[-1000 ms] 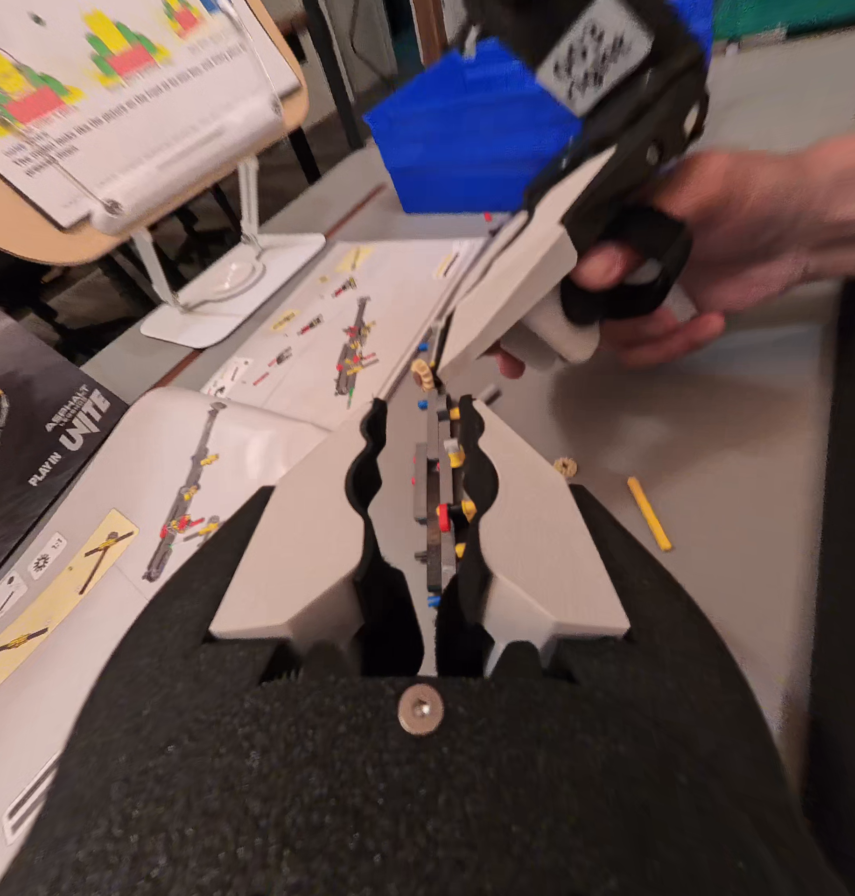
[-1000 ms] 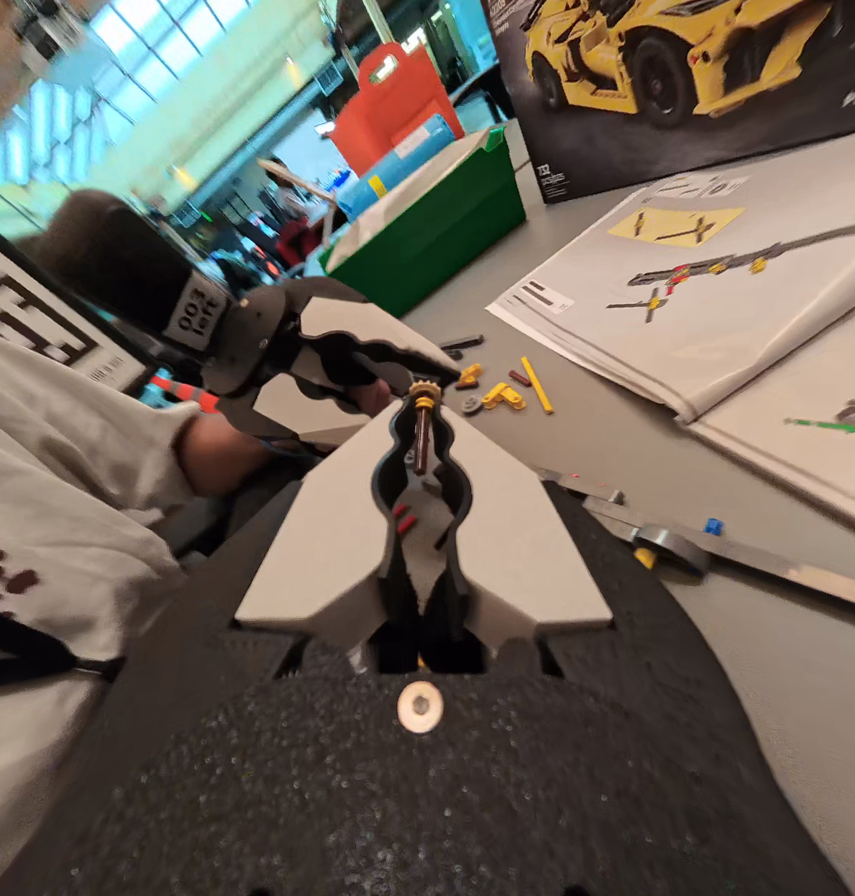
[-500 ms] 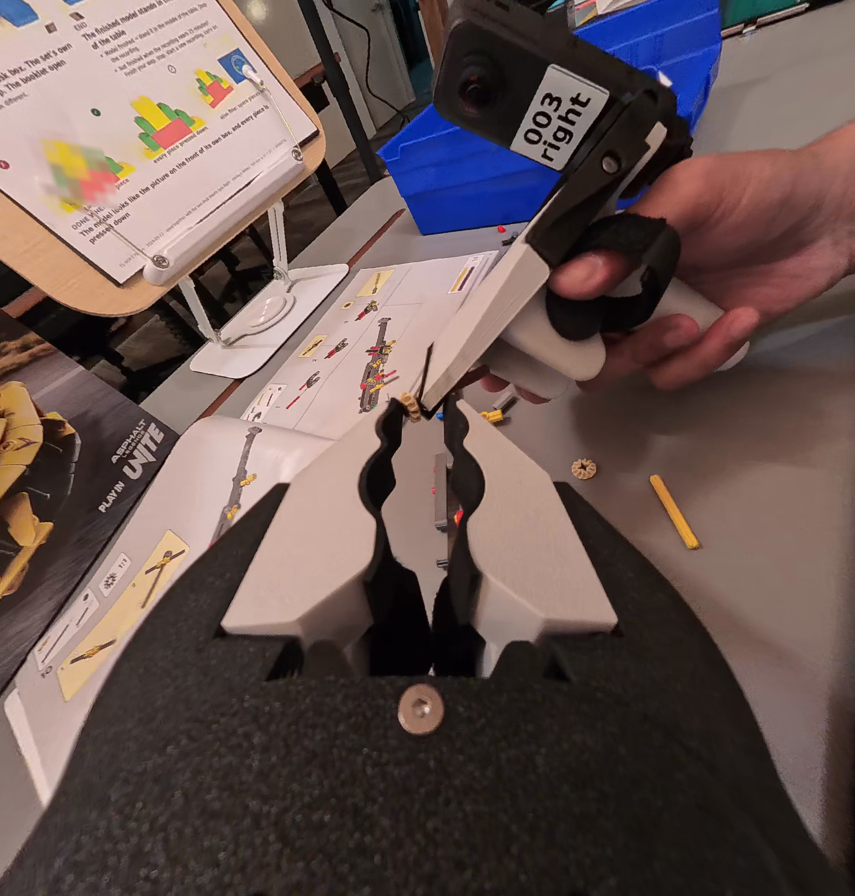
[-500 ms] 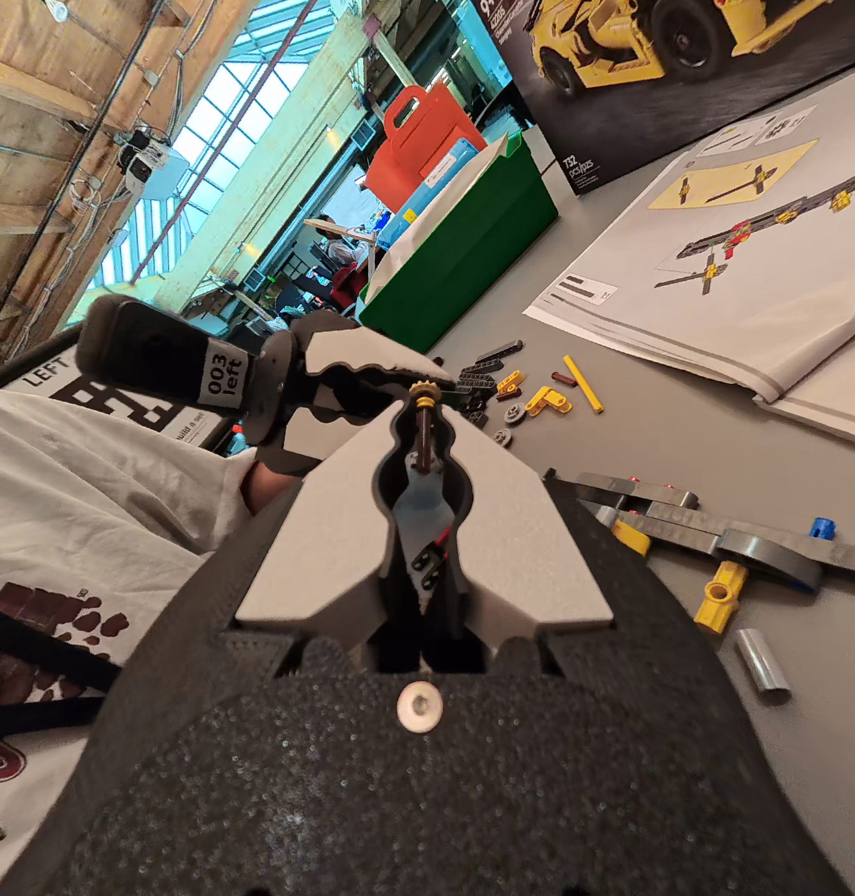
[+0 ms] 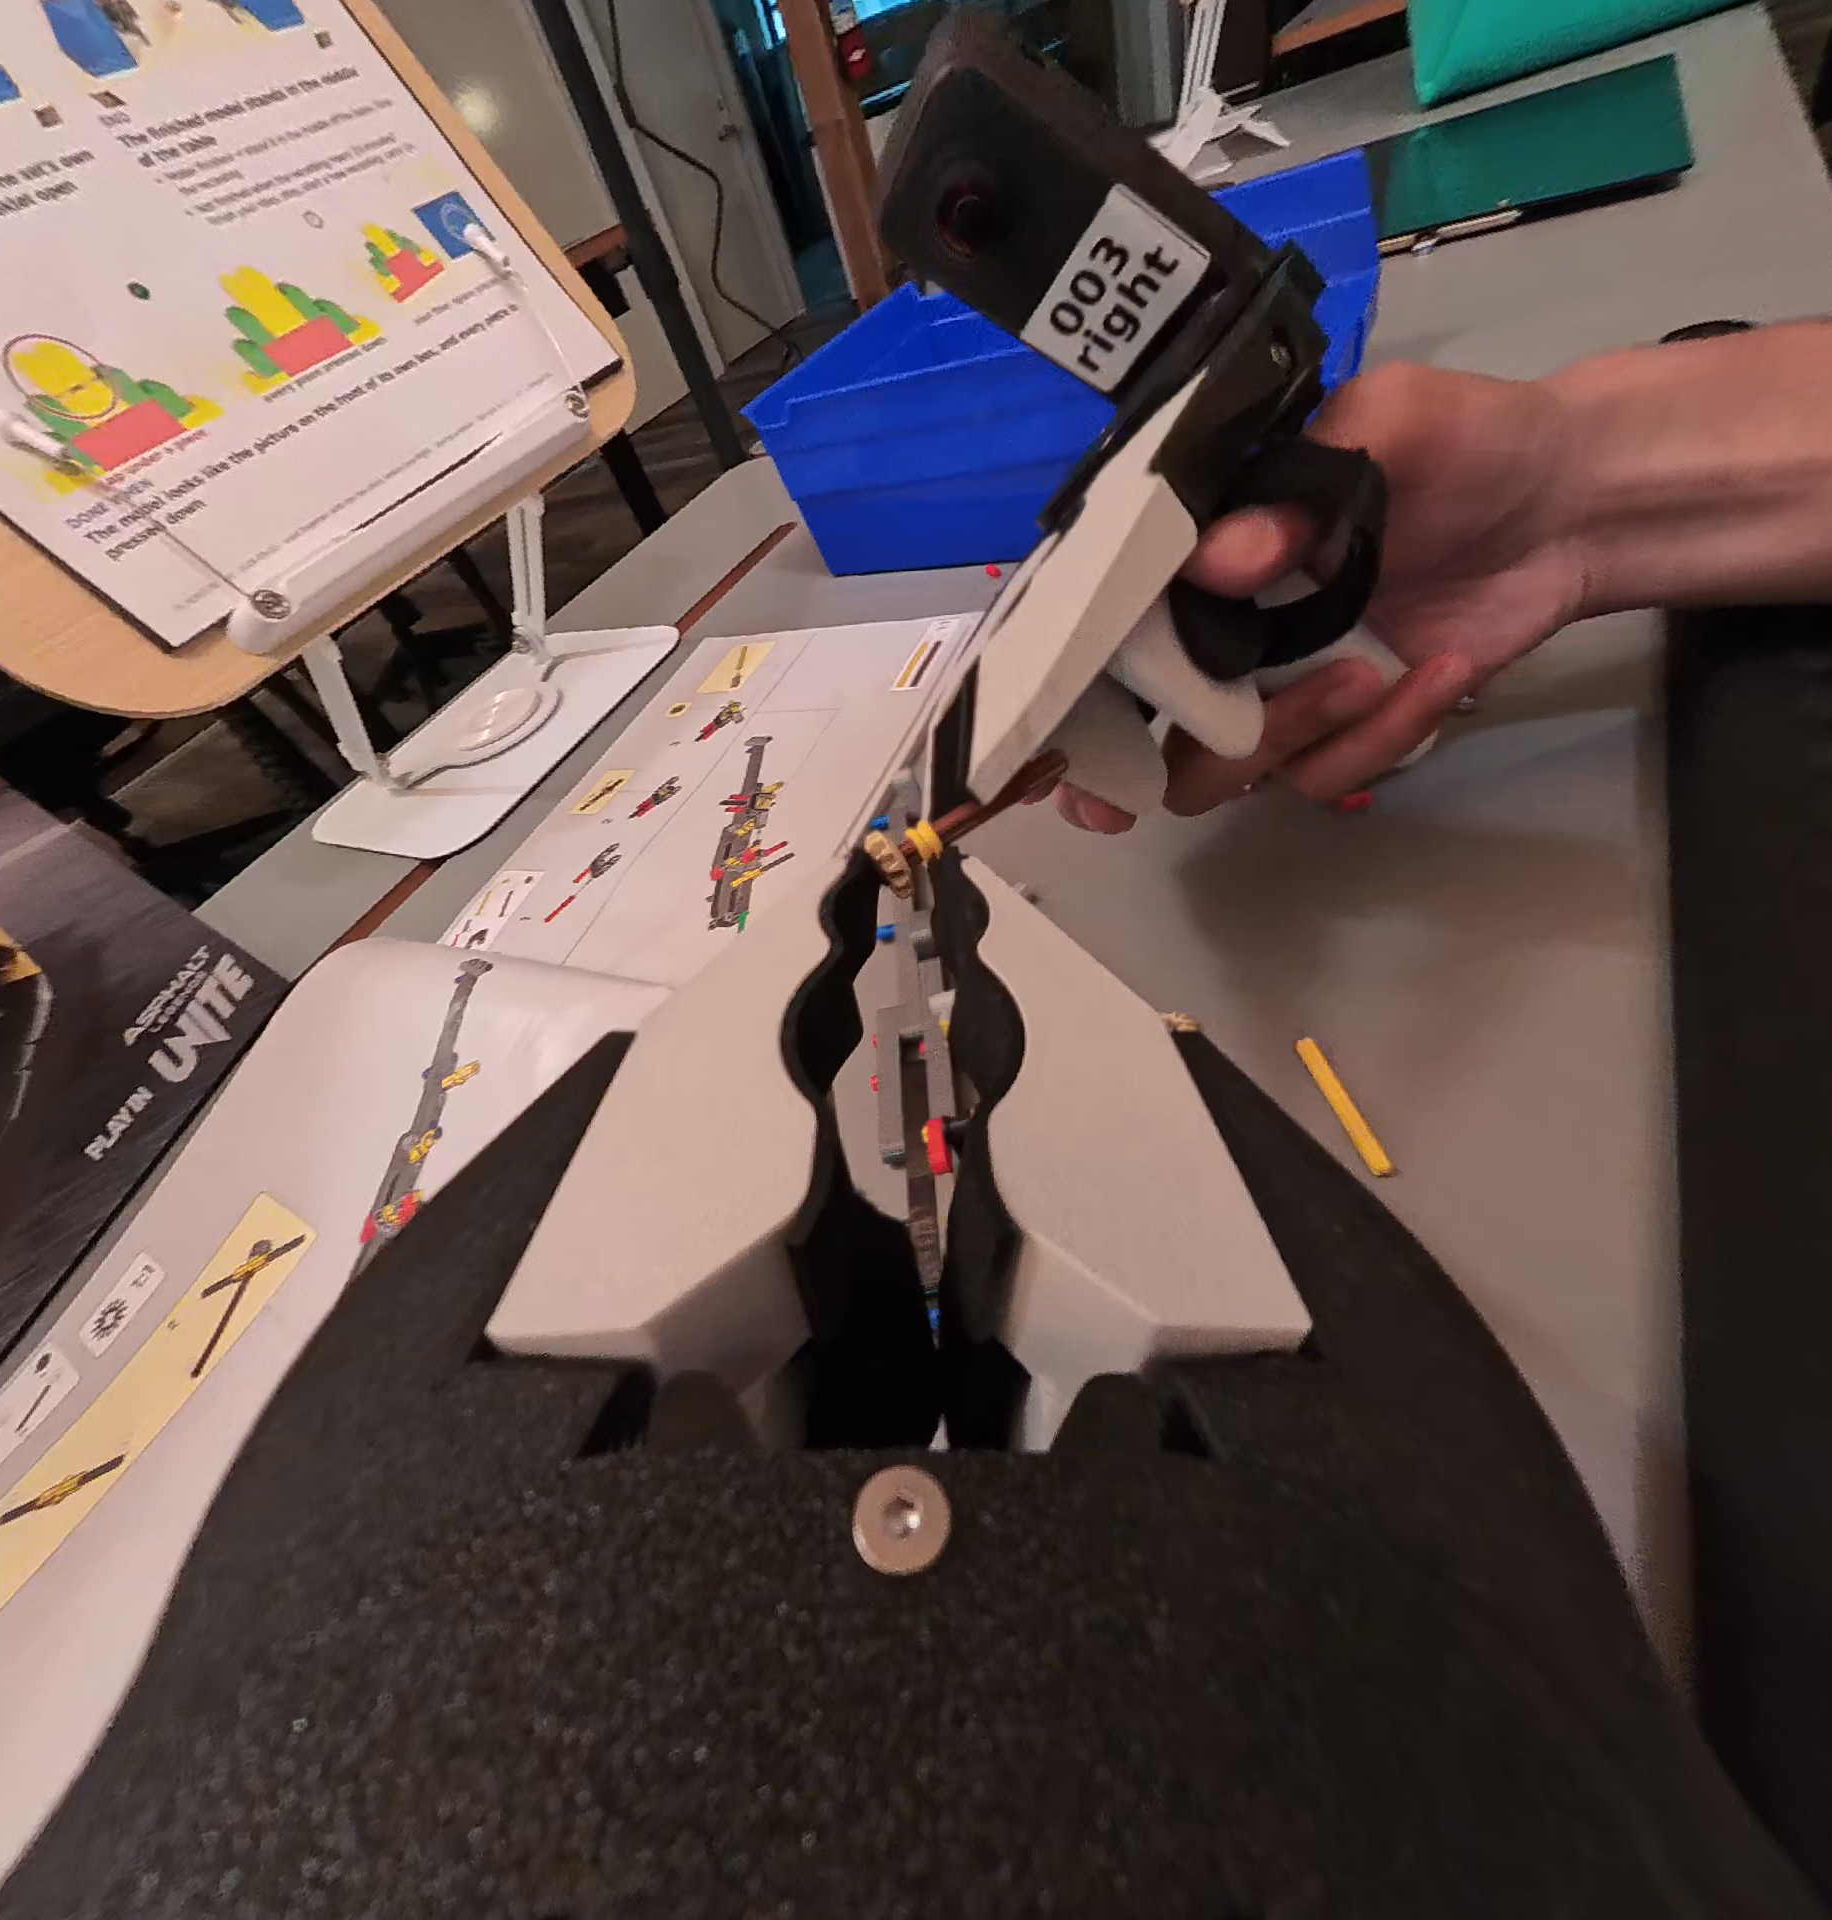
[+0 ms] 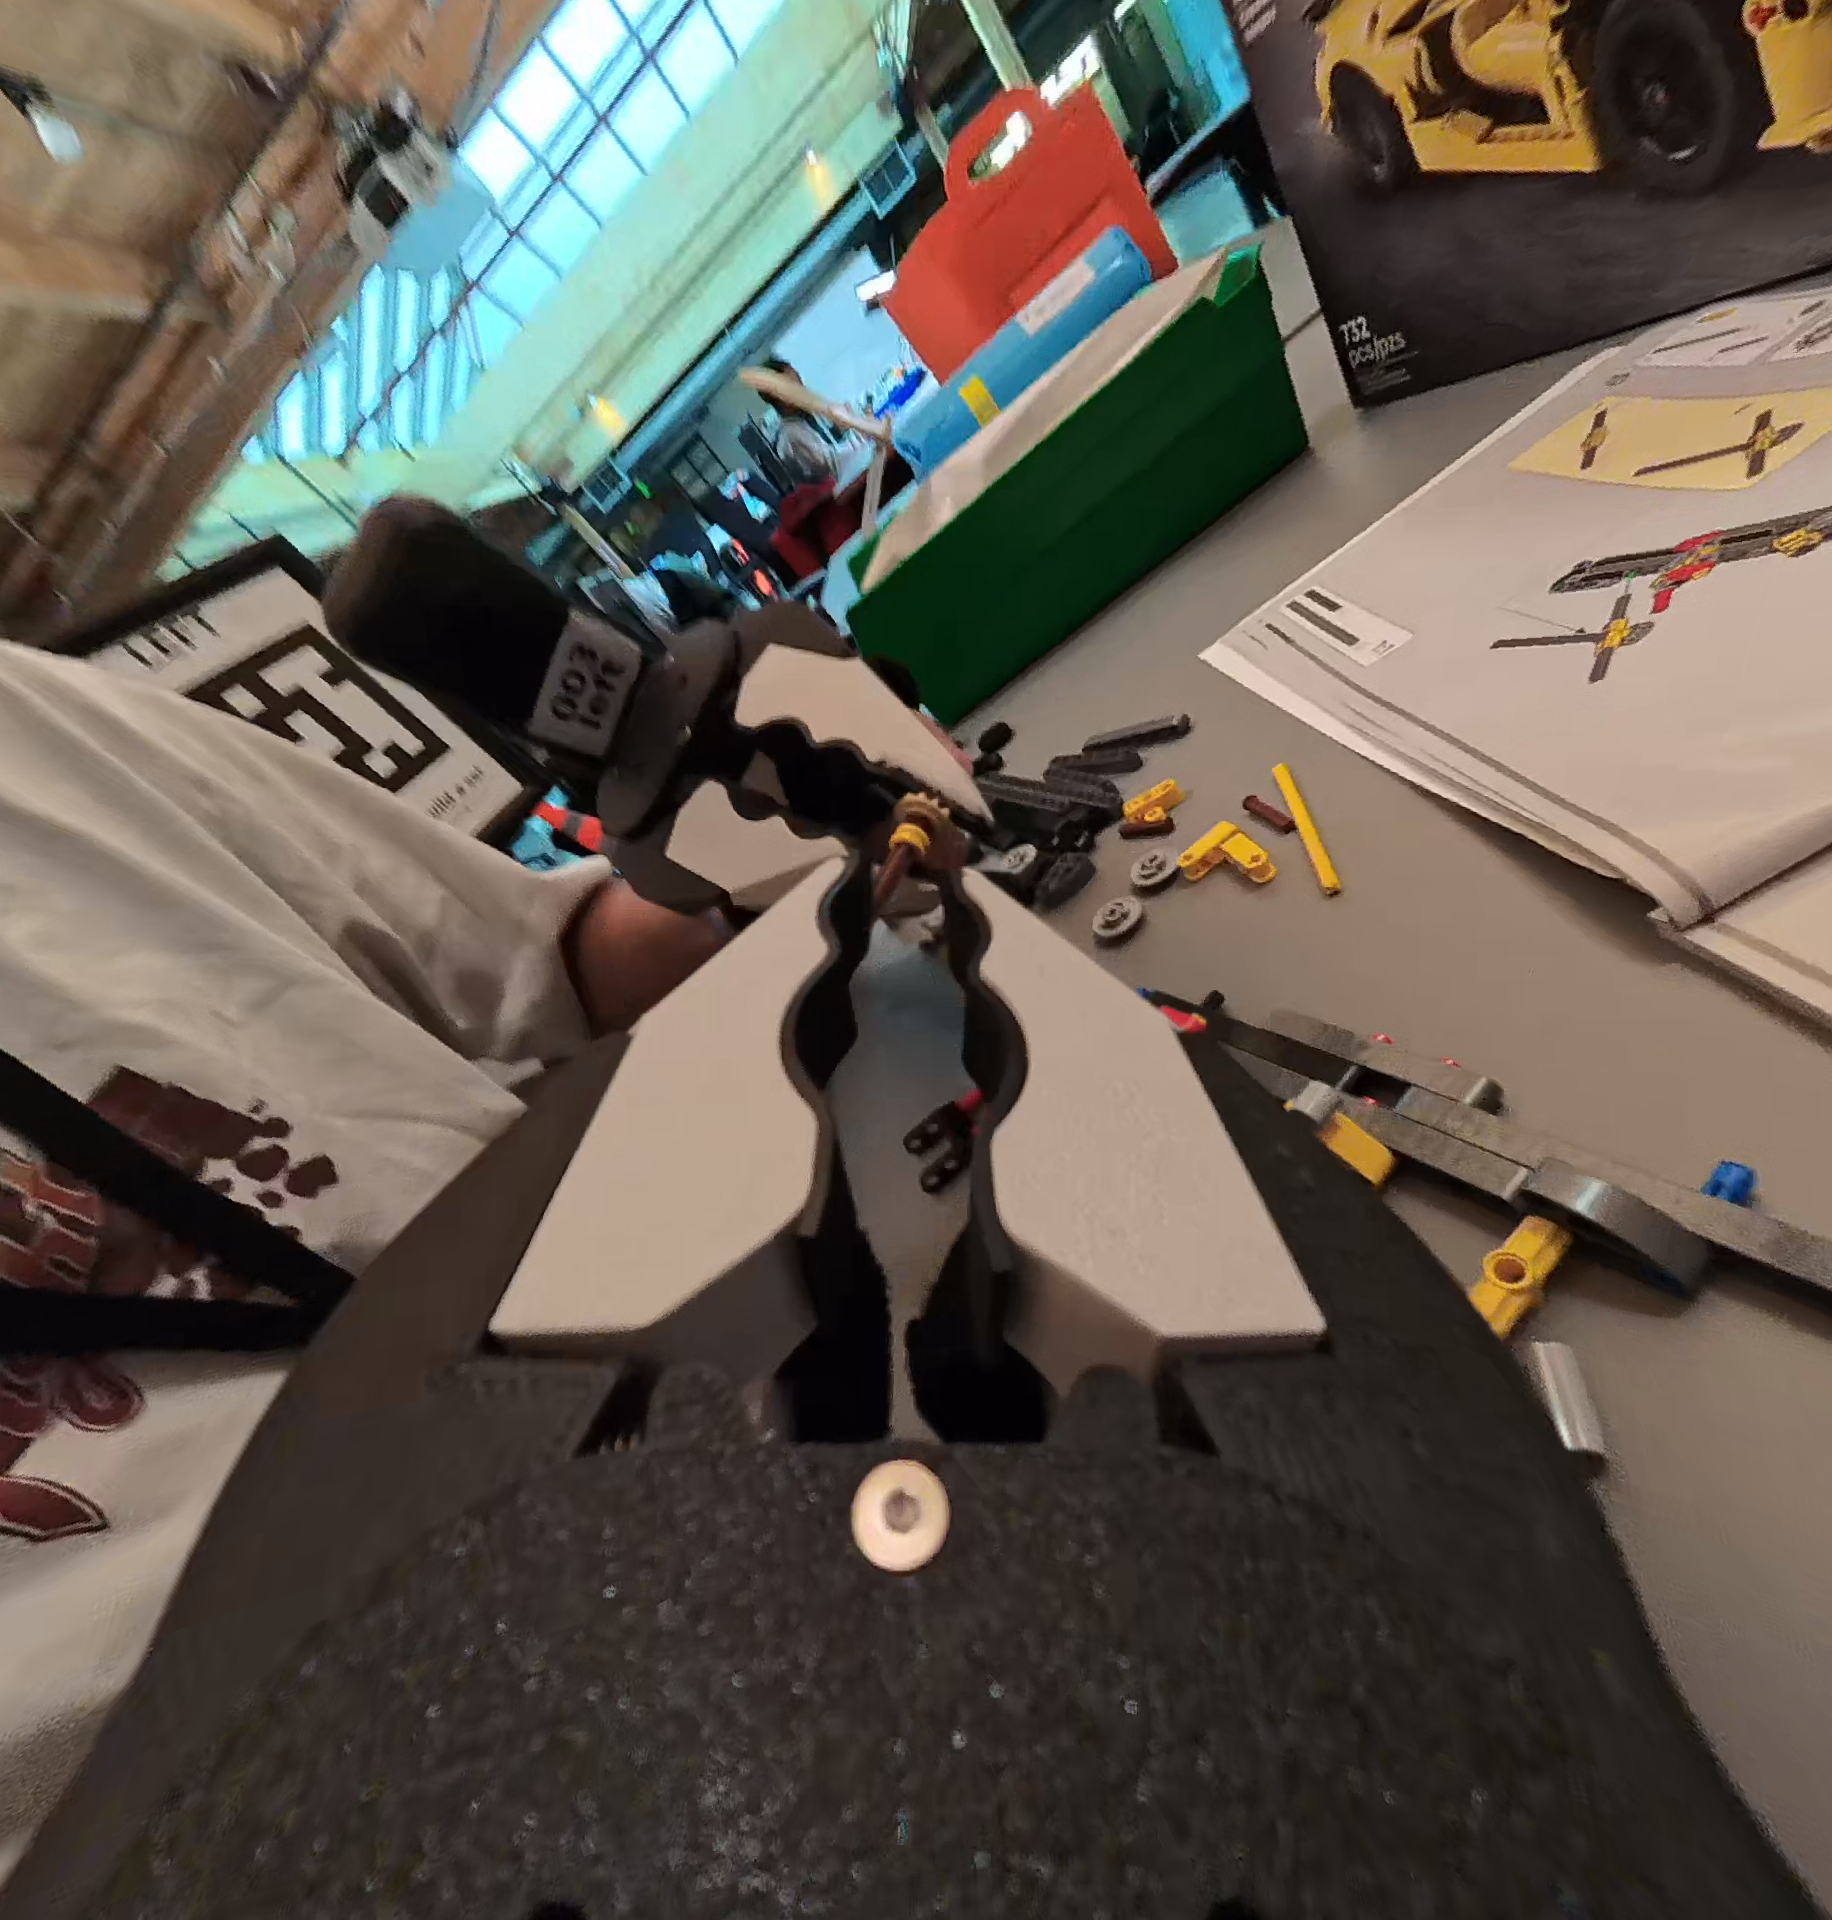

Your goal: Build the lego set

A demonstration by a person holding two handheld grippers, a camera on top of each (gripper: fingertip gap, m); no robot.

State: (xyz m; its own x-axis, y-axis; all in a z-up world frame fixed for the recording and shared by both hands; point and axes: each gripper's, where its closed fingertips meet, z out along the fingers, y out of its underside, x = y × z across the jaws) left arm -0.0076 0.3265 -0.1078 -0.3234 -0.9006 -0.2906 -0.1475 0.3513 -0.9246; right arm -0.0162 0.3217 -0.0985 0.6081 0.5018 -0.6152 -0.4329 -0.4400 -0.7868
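My right gripper [image 6: 896, 873] is shut on a brown axle [image 6: 894, 868] that carries a yellow bush [image 6: 910, 834] and a tan gear [image 6: 922, 805] at its far end. In the left wrist view it [image 5: 979, 764] reaches in from the upper right, with the axle [image 5: 1005, 798] sticking out down-left. My left gripper [image 5: 904, 878] has its fingertips on either side of the gear [image 5: 891, 860] and bush [image 5: 924, 836], pinching them. The long grey assembly [image 5: 917, 1049] lies on the table below; it also shows in the right wrist view [image 6: 1463, 1132].
The open instruction booklet [image 5: 683, 790] lies left of the assembly, with a paper stand [image 5: 268, 343] and a blue bin [image 5: 933, 436] behind. A yellow rod [image 5: 1343, 1107] lies to the right. Loose pieces [image 6: 1078, 800], a green bin [image 6: 1078, 520] and the set's box [image 6: 1514, 156] show in the right wrist view. The tips of both grippers are at nearly the same place.
My left gripper's jaws have narrowed and moved up to the gear on the axle. The right gripper has tilted the axle and still holds it.
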